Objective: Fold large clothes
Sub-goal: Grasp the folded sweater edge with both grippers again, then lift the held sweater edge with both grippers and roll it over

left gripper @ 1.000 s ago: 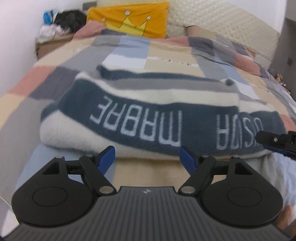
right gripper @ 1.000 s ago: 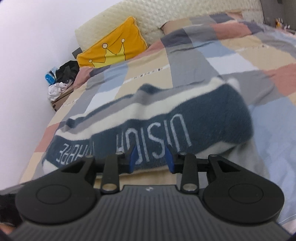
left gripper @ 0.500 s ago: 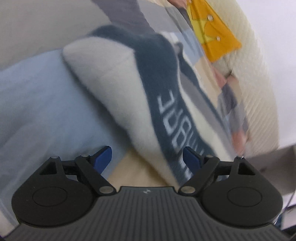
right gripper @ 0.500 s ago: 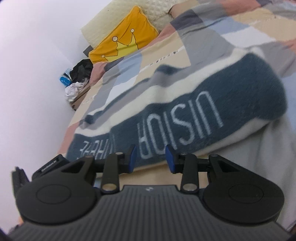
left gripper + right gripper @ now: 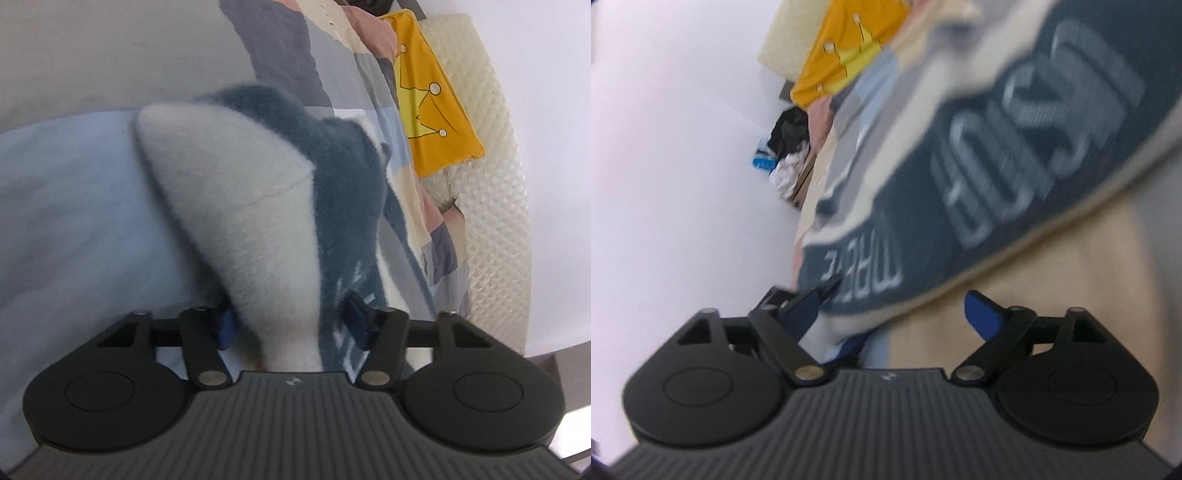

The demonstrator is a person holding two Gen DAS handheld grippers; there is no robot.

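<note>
now left tongs [image 5: 291, 321] closing on sweater [image 5: 258, 206]

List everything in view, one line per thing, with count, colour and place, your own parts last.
fleece garment: 1, navy and cream with pale lettering, folded on the bed, its end between the left tongs' pads
patchwork bedspread: 1, blue, grey, beige and pink, under the garment
crown cushion: 1, yellow, at the head of the bed
quilted pillow: 1, cream, behind the cushion
clutter pile: 1, black, white and blue, beside the bed by the wall
left tongs: 1, black with blue pads, just been closing on the garment
right tongs: 1, black with blue pads, just opened, at the garment's edge
</note>
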